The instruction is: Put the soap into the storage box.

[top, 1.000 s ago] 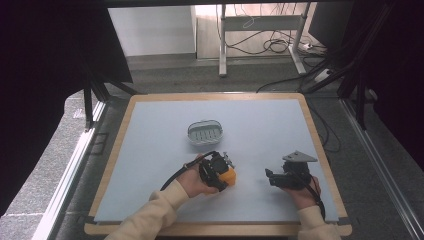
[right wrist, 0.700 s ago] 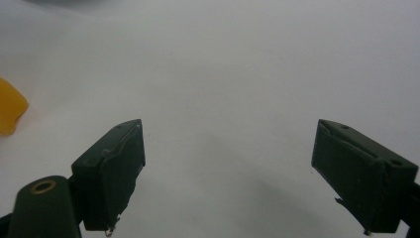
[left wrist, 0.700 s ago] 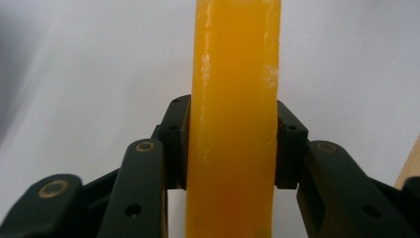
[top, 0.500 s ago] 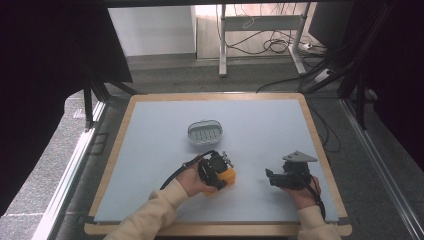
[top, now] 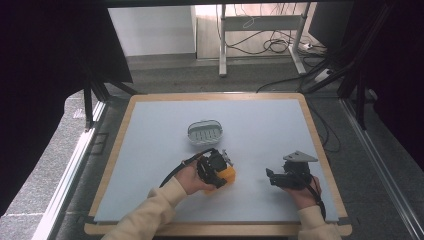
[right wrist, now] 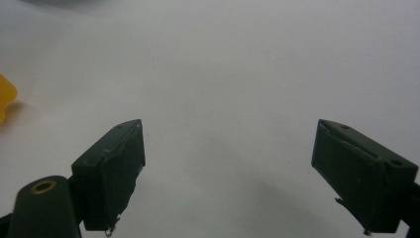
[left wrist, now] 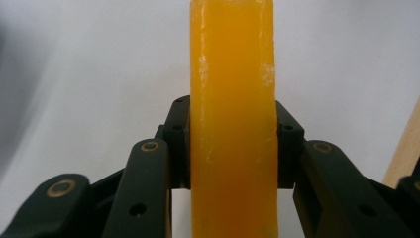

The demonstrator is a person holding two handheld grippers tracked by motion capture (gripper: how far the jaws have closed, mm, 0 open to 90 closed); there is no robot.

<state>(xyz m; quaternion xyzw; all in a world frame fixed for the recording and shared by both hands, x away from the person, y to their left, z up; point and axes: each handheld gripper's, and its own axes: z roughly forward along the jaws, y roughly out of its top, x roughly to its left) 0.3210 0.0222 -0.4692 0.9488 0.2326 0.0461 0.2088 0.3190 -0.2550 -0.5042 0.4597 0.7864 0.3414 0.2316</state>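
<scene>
Light is falling evenly from overhead on the pale table, while the surroundings are sitting in deep darkness. Both gripper views are looking soft, the orange block blurring close up, faint shadows underneath.

Grey floor, white wall, cables under a desk frame.

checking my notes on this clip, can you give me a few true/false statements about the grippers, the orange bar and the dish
1. The left gripper is shut on the orange bar. True.
2. The right gripper holds the orange bar. False: its jaws stand wide apart with nothing between them.
3. The grey dish lies on the table beyond the left gripper. True.
4. The orange bar lies in the grey dish. False: it is in the left gripper, nearer the person than the dish.
</scene>
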